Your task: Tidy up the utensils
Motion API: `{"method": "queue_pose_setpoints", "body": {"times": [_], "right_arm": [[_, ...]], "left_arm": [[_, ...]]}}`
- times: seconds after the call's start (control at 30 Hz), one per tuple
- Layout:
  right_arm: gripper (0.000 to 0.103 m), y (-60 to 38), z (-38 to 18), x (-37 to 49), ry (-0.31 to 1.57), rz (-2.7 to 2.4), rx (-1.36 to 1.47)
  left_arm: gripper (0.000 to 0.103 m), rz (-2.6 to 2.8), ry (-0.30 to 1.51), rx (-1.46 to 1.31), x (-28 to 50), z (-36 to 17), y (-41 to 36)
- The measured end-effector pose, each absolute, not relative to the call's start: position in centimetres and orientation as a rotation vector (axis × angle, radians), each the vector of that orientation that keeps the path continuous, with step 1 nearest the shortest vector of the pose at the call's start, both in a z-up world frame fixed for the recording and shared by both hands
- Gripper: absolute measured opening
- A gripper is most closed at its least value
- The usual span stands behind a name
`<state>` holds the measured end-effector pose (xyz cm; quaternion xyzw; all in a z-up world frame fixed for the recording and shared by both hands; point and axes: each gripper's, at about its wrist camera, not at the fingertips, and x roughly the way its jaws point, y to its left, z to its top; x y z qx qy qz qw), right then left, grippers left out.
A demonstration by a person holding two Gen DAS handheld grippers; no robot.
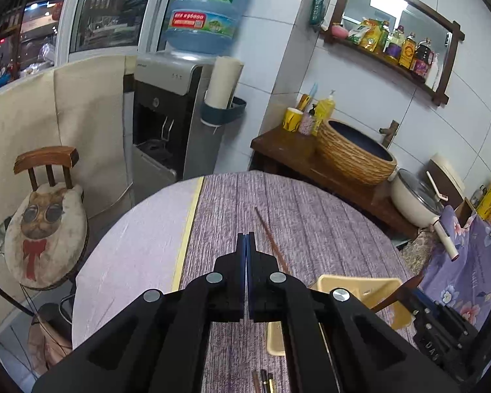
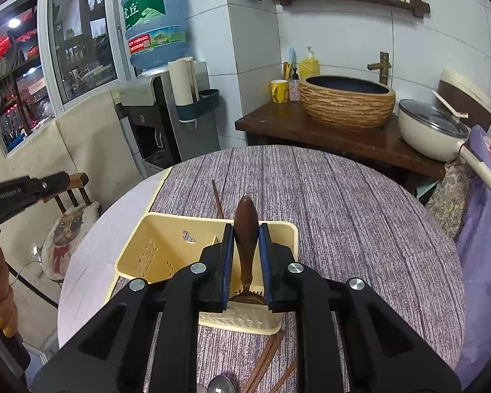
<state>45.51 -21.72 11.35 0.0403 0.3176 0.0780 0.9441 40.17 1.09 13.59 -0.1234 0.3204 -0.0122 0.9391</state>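
The right gripper (image 2: 246,239) fingers clamp a wooden-handled spoon (image 2: 246,226), handle pointing away, directly above the yellow utensil basket (image 2: 154,249); left gripper (image 1: 246,245) fingers together, empty.

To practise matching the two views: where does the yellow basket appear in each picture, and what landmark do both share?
Left wrist: yellow basket lower right, partly behind the gripper.
Right wrist: basket centre-left, below the gripper's fingers.
Shared landmark: water bottle.
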Motion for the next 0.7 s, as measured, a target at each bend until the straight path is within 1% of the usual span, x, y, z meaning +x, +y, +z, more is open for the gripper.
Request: {"method": "queue_pose_setpoints", "body": {"times": [0.13,0.17,0.2,0.23,0.27,0.3,0.37,0.5,0.6,0.7], "right_arm": [[0.018,-21.5,11.2,45.4,0.634,0.156,0.061],[0.019,-21.5,11.2,45.3,0.629,0.158,0.056],[0.021,-21.4,11.3,45.1,0.619,0.156,0.046],[0.031,-21.4,11.5,44.9,0.611,0.156,0.039],[0.045,-21.4,11.6,44.6,0.599,0.157,0.033],[0.050,-21.5,11.9,44.0,0.568,0.154,0.027],[0.051,-21.7,12.2,43.1,0.535,0.143,0.009],[0.056,-23.2,12.5,40.8,0.495,0.106,0.028],[0.057,-24.6,11.8,38.9,0.493,0.078,0.054],[0.058,-25.6,10.1,37.0,0.505,0.047,0.043]], "left_arm": [[0.003,-0.026,0.695,-0.235,40.0,11.4,1.1],[0.007,-0.028,0.704,-0.232,40.0,10.9,1.1],[0.017,-0.028,0.713,-0.230,40.0,10.4,1.1],[0.025,-0.026,0.716,-0.230,39.9,9.9,1.2],[0.048,-0.023,0.716,-0.231,39.8,9.6,1.3],[0.058,-0.018,0.710,-0.232,39.6,9.2,1.4],[0.059,-0.005,0.709,-0.228,39.5,8.5,1.8],[0.062,0.025,0.783,-0.246,40.6,6.3,3.1],[0.061,0.052,0.834,-0.282,42.1,4.8,4.0],[0.058,0.063,0.874,-0.308,44.7,4.0,4.1]]}}
